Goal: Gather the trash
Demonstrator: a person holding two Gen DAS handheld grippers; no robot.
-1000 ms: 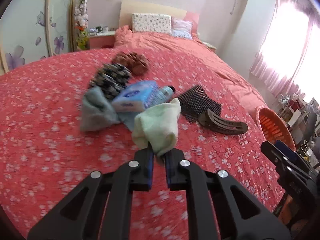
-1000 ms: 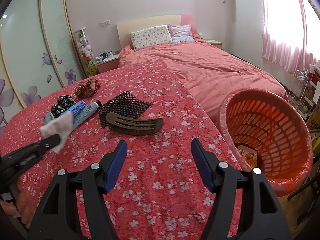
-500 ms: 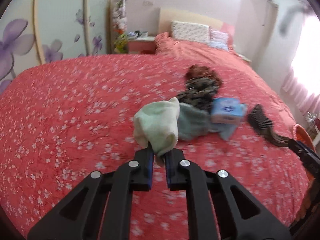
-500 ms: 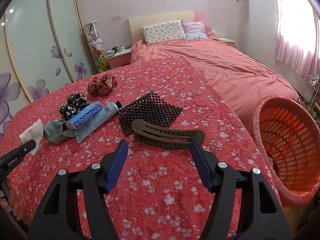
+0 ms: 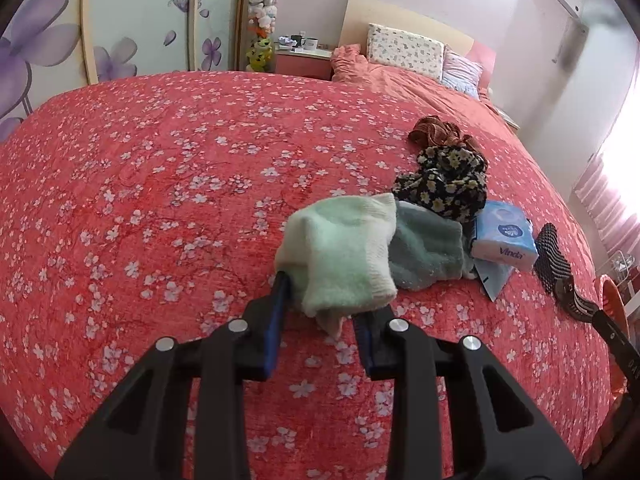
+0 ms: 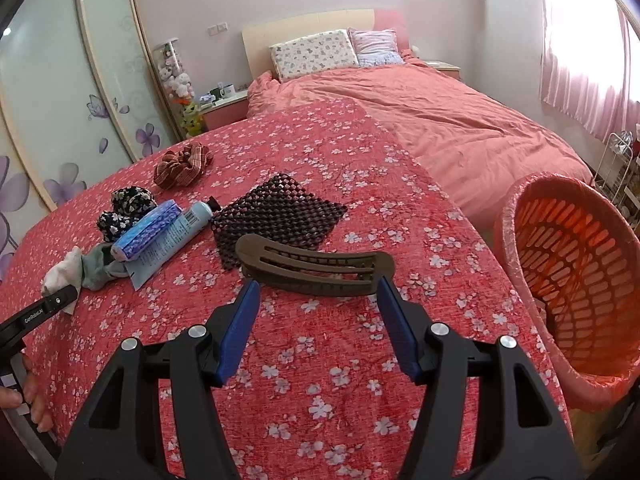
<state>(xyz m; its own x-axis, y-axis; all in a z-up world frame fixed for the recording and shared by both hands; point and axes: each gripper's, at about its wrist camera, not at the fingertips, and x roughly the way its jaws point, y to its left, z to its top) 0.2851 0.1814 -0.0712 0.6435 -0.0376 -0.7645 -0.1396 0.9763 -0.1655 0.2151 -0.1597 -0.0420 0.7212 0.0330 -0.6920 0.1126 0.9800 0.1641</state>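
Note:
My left gripper (image 5: 322,308) stands open around a pale green sock (image 5: 340,248) that lies loose between its fingers on the red flowered bedspread (image 5: 160,184). A grey-green sock (image 5: 424,248) lies just beyond it, beside a blue tissue pack (image 5: 504,236). My right gripper (image 6: 318,300) is open and empty, its tips either side of a brown hair clip (image 6: 316,268). The orange trash basket (image 6: 568,280) stands off the bed's right edge. In the right wrist view the left gripper (image 6: 60,300) is at the far left by the pale sock (image 6: 60,272).
A black flowered scrunchie (image 5: 444,184), a brown scrunchie (image 6: 182,164), a blue tube (image 6: 176,236) and a dark mesh mat (image 6: 276,216) lie on the bedspread. A pink duvet (image 6: 440,120) and pillows lie beyond. Wardrobe doors stand at the left.
My left gripper has swung left with the pale sock and has opened around it; the sock now sags onto the bed. My right gripper has moved forward to the hair clip.

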